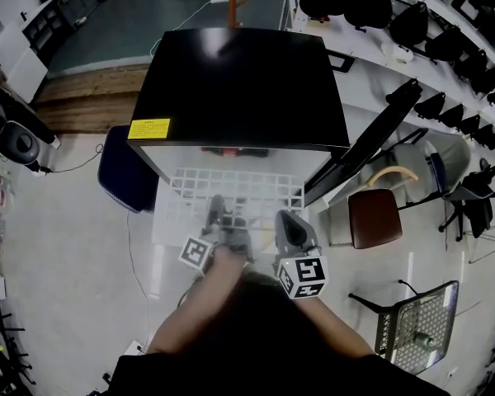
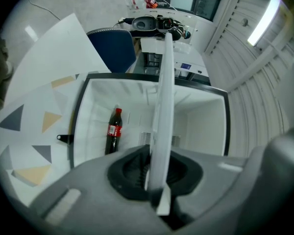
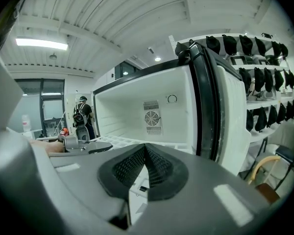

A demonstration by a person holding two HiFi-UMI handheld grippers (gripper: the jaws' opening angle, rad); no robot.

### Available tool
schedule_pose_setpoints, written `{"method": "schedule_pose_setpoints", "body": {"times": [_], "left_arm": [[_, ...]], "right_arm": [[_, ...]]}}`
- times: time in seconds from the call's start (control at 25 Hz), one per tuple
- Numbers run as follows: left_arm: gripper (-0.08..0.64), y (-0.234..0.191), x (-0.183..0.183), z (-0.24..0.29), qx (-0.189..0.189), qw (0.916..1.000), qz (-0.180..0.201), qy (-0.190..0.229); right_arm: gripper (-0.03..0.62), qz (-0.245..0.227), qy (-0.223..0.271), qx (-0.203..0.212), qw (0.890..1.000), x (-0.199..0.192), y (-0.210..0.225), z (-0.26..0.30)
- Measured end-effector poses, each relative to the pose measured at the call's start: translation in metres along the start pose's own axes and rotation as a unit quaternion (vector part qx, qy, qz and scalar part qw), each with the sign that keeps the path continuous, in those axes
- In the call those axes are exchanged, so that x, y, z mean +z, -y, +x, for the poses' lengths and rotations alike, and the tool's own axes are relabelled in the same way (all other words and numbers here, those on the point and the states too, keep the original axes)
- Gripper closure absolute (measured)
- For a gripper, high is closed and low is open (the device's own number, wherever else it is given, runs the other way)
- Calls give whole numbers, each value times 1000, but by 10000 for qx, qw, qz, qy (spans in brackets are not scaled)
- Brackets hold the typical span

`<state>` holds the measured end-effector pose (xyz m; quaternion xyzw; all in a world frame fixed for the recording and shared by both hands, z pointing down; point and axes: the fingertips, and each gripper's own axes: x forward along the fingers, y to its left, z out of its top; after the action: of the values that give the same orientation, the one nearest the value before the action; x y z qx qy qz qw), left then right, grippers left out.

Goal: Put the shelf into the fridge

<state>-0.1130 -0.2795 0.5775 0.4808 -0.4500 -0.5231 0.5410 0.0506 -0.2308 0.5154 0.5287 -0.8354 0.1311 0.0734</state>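
Note:
The fridge (image 1: 239, 89) has a black top, and its door (image 1: 371, 143) swings open to the right. A white wire shelf (image 1: 235, 192) lies flat, sticking out of the fridge's open front. My left gripper (image 1: 217, 221) is shut on the shelf's near edge. In the left gripper view the shelf (image 2: 162, 106) runs edge-on between the left gripper (image 2: 157, 168) pads, toward the white interior. A cola bottle (image 2: 113, 130) stands inside. My right gripper (image 1: 290, 229) hovers at the shelf's right front. In the right gripper view the right gripper (image 3: 145, 153) is shut and holds nothing.
A dark blue seat (image 1: 120, 172) sits left of the fridge, a brown stool (image 1: 374, 217) and a mesh chair (image 1: 421, 324) to its right. Wall racks (image 1: 445, 31) with black gear line the right side. A person (image 3: 82, 116) stands far off.

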Motion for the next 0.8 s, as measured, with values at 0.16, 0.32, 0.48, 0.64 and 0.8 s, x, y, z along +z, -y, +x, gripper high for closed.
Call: {"method": "schedule_pose_setpoints", "body": {"times": [0.16,0.32,0.48,0.64,0.8], "left_arm": [[523,-1,0,1,52,10000,-13,36],[522,-1,0,2,55,10000,-20,26],[520,0,-1,4,77,10000,-47,36],[518,-1,-1,8,73,9999,-100,38],[517,-2,-2,12,69,9998,-153,65]], "right_arm": [[591,61,-36,-18,10000,-4,2,3],[591,78,39,-62,9999,0,4,5],[591,60,78,-65,9999,4,4,8],[591,57,81,-51,9999,5,5,11],[591,30,142,-51,9999,9,9,13]]}}
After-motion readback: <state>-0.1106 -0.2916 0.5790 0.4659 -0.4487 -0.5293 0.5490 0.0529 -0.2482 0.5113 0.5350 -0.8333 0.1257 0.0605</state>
